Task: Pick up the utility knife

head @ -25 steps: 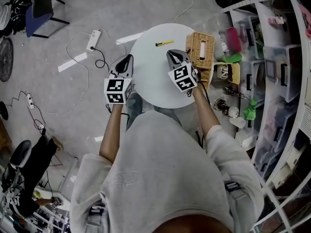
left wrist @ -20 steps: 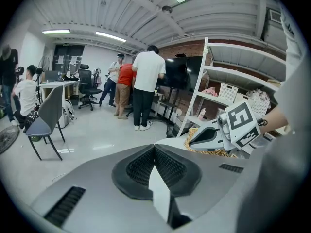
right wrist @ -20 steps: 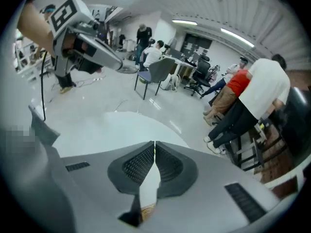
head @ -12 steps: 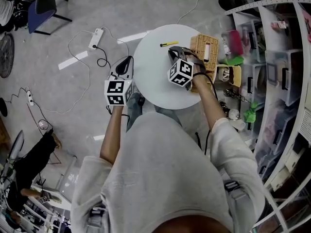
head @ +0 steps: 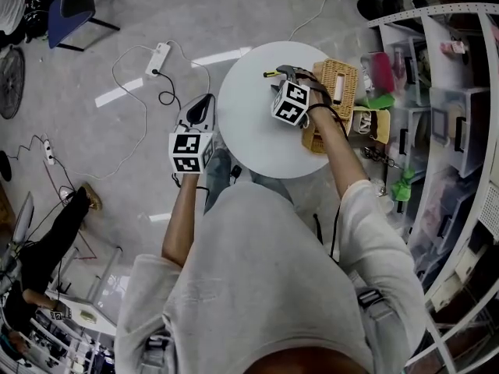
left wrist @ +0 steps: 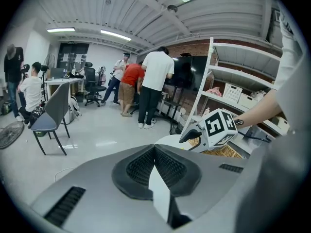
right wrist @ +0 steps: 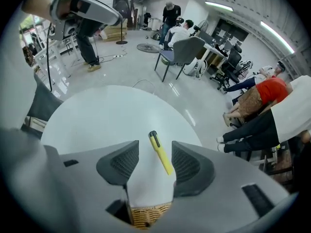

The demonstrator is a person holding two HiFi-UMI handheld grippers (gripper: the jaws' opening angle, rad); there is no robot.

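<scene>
The yellow utility knife point(right wrist: 160, 154) with a black tip lies flat on the round white table point(right wrist: 97, 120). In the head view only its end point(head: 270, 73) shows at the table's far edge. My right gripper point(right wrist: 154, 155) points steeply down over it. Its jaws are opening, and the knife lies between the pads without touching them. The head view shows this gripper point(head: 287, 73) right at the knife. My left gripper point(left wrist: 154, 152) hangs off the table's left edge point(head: 203, 101) with its jaws shut and nothing between them.
A wicker basket point(head: 337, 84) stands on the table's right side, close to my right hand. White shelves with bins point(head: 444, 115) fill the right. A power strip point(head: 157, 56) and cables lie on the floor at left. A chair point(right wrist: 181, 52) and several people stand farther off.
My right gripper has moved toward the table's far edge and down over the knife, rolling as it went. The left gripper has barely shifted.
</scene>
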